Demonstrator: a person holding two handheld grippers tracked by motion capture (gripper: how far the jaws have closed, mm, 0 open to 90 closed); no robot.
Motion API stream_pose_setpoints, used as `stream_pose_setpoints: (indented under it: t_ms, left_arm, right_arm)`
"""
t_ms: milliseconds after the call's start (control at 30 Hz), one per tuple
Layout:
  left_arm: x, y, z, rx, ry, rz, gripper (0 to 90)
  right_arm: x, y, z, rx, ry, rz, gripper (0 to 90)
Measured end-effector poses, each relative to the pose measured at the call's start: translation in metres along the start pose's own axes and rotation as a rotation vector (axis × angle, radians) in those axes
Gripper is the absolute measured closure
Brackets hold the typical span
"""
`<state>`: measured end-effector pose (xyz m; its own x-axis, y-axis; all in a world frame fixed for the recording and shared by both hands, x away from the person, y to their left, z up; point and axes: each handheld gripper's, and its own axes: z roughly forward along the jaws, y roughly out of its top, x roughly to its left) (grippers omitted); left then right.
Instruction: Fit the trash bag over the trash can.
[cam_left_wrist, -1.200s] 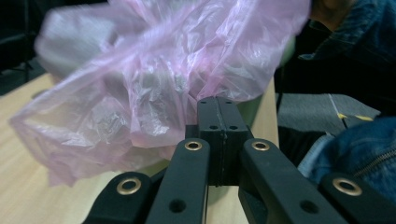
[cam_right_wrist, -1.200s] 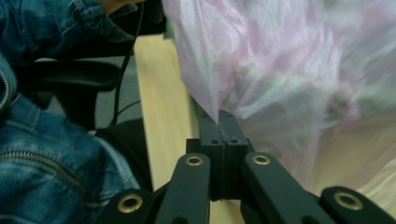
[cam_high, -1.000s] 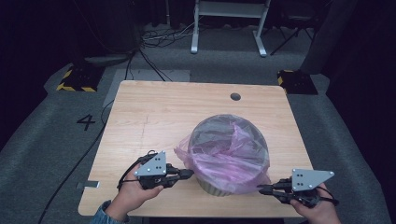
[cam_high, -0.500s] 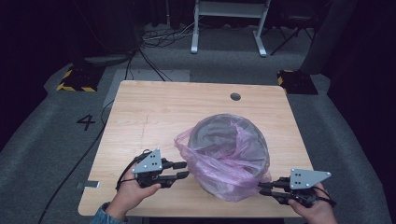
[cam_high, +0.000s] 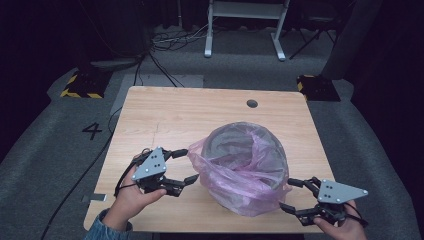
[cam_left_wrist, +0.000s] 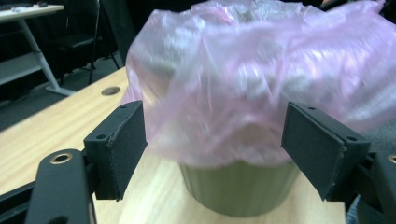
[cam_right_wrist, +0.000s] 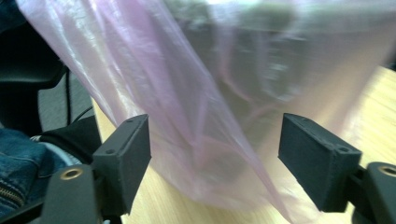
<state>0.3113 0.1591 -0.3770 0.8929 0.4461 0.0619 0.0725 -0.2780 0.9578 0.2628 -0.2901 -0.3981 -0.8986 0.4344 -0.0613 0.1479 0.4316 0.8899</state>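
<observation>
A translucent pink plastic bag (cam_high: 245, 172) is draped over a round olive-grey bin (cam_left_wrist: 238, 189) on the wooden table (cam_high: 165, 115). My left gripper (cam_high: 190, 165) sits at the bag's left edge with its jaws wide apart. They have just been opening, and the bag (cam_left_wrist: 261, 79) hangs between the pads without touching them. At the bag's lower right, my right gripper (cam_high: 286, 194) is also open after just opening. Loose bag film (cam_right_wrist: 205, 107) lies between its pads, unpressed. The bin (cam_high: 235, 145) shows dimly through the bag.
The table has a round cable hole (cam_high: 252, 103) near its far edge. Both hands sit close to the near edge. On the floor lie a white desk frame (cam_high: 245, 25), cables, yellow-and-black striped blocks (cam_high: 80, 87) and a painted "4" (cam_high: 92, 131).
Both grippers were shut on the bag's edges, pulling it taut over the bin. Both have now opened and let go, and the bag has slackened around the rim. The left hand has risen slightly.
</observation>
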Motion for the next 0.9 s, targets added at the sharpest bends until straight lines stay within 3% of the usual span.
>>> stream_pose_setpoints:
  t_ms: [200,300,333,467,567,700,800,900]
  left_arm:
    - [0.005,0.009,0.015,0.014,-0.047,0.026,20.2]
    - [0.004,0.010,0.018,0.015,-0.075,0.021,23.2]
    - [0.003,0.010,0.018,0.018,-0.099,0.020,28.1]
    - [-0.002,0.011,0.014,0.041,-0.134,0.075,71.8]
    - [-0.007,0.007,0.010,0.051,-0.161,0.098,87.2]
    - [-0.012,-0.011,0.009,0.092,-0.200,0.099,89.8]
    - [-0.015,-0.030,0.013,0.107,-0.255,0.059,89.9]
    - [-0.018,-0.038,0.020,0.131,-0.280,0.062,89.9]
  right_arm:
    - [0.003,0.012,0.008,0.022,0.082,-0.058,72.7]
    - [0.005,0.017,0.008,0.034,0.098,-0.076,81.3]
    - [0.006,0.019,0.008,0.037,0.103,-0.081,82.8]
    - [0.008,0.021,0.007,0.042,0.107,-0.089,86.3]
    - [0.009,0.019,0.004,0.044,0.115,-0.088,88.1]
    - [0.008,0.010,0.001,0.057,0.127,-0.076,89.8]
    - [0.007,0.001,0.002,0.067,0.148,-0.057,90.0]
    - [0.007,-0.005,0.007,0.078,0.175,-0.047,90.0]
